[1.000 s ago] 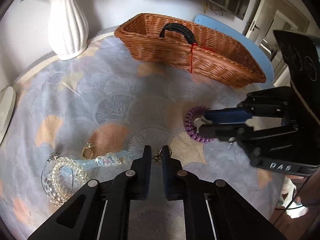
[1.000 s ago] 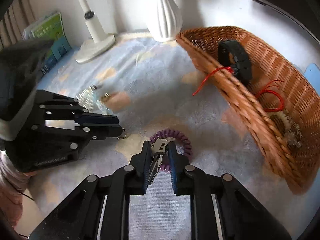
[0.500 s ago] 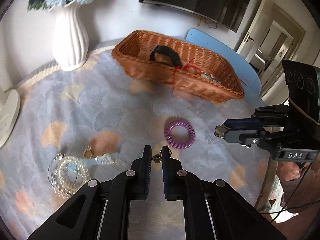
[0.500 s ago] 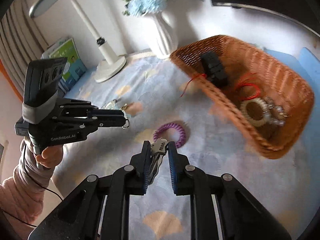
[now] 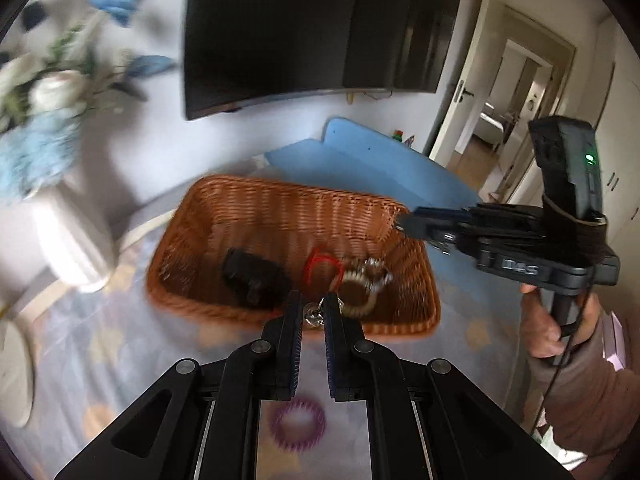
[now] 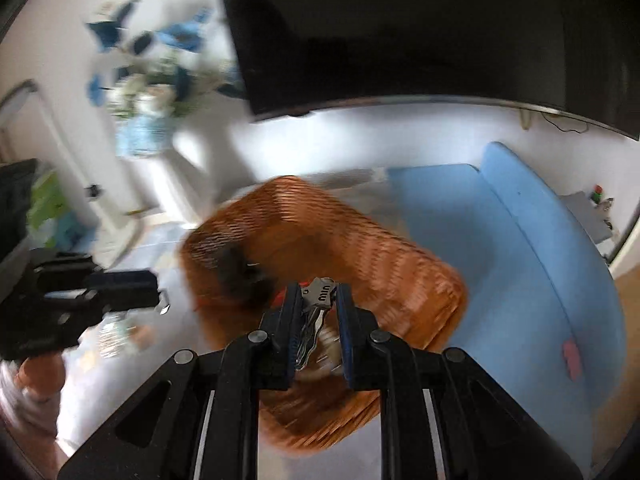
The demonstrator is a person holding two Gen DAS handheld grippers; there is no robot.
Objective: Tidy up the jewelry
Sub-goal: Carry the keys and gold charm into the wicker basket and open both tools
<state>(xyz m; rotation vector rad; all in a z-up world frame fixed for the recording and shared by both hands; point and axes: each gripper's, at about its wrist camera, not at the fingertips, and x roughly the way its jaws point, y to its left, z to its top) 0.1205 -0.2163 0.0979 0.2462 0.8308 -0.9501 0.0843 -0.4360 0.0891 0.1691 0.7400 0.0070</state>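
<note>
A brown wicker basket (image 5: 224, 216) stands on the patterned cloth and holds a black bracelet (image 5: 252, 276), a red cord (image 5: 320, 264) and a beaded bracelet (image 5: 360, 284). My left gripper (image 5: 313, 312) is shut on a small metal charm (image 5: 313, 314), just in front of the basket's near rim. My right gripper (image 6: 316, 300) is shut on a silver hair clip (image 6: 318, 300) and hovers over the basket (image 6: 400, 260). It shows in the left wrist view (image 5: 404, 222) at the basket's right corner. A purple coil hair tie (image 5: 298, 424) lies on the cloth under my left gripper.
A white vase (image 5: 72, 240) with blue flowers stands left of the basket. A blue chair (image 6: 520, 240) is behind and to the right. A dark screen (image 5: 320, 28) hangs on the wall. A lamp base (image 5: 16, 364) sits at the far left.
Both grippers have risen from the cloth and moved toward the basket with their items. The right one has left the purple hair tie on the cloth.
</note>
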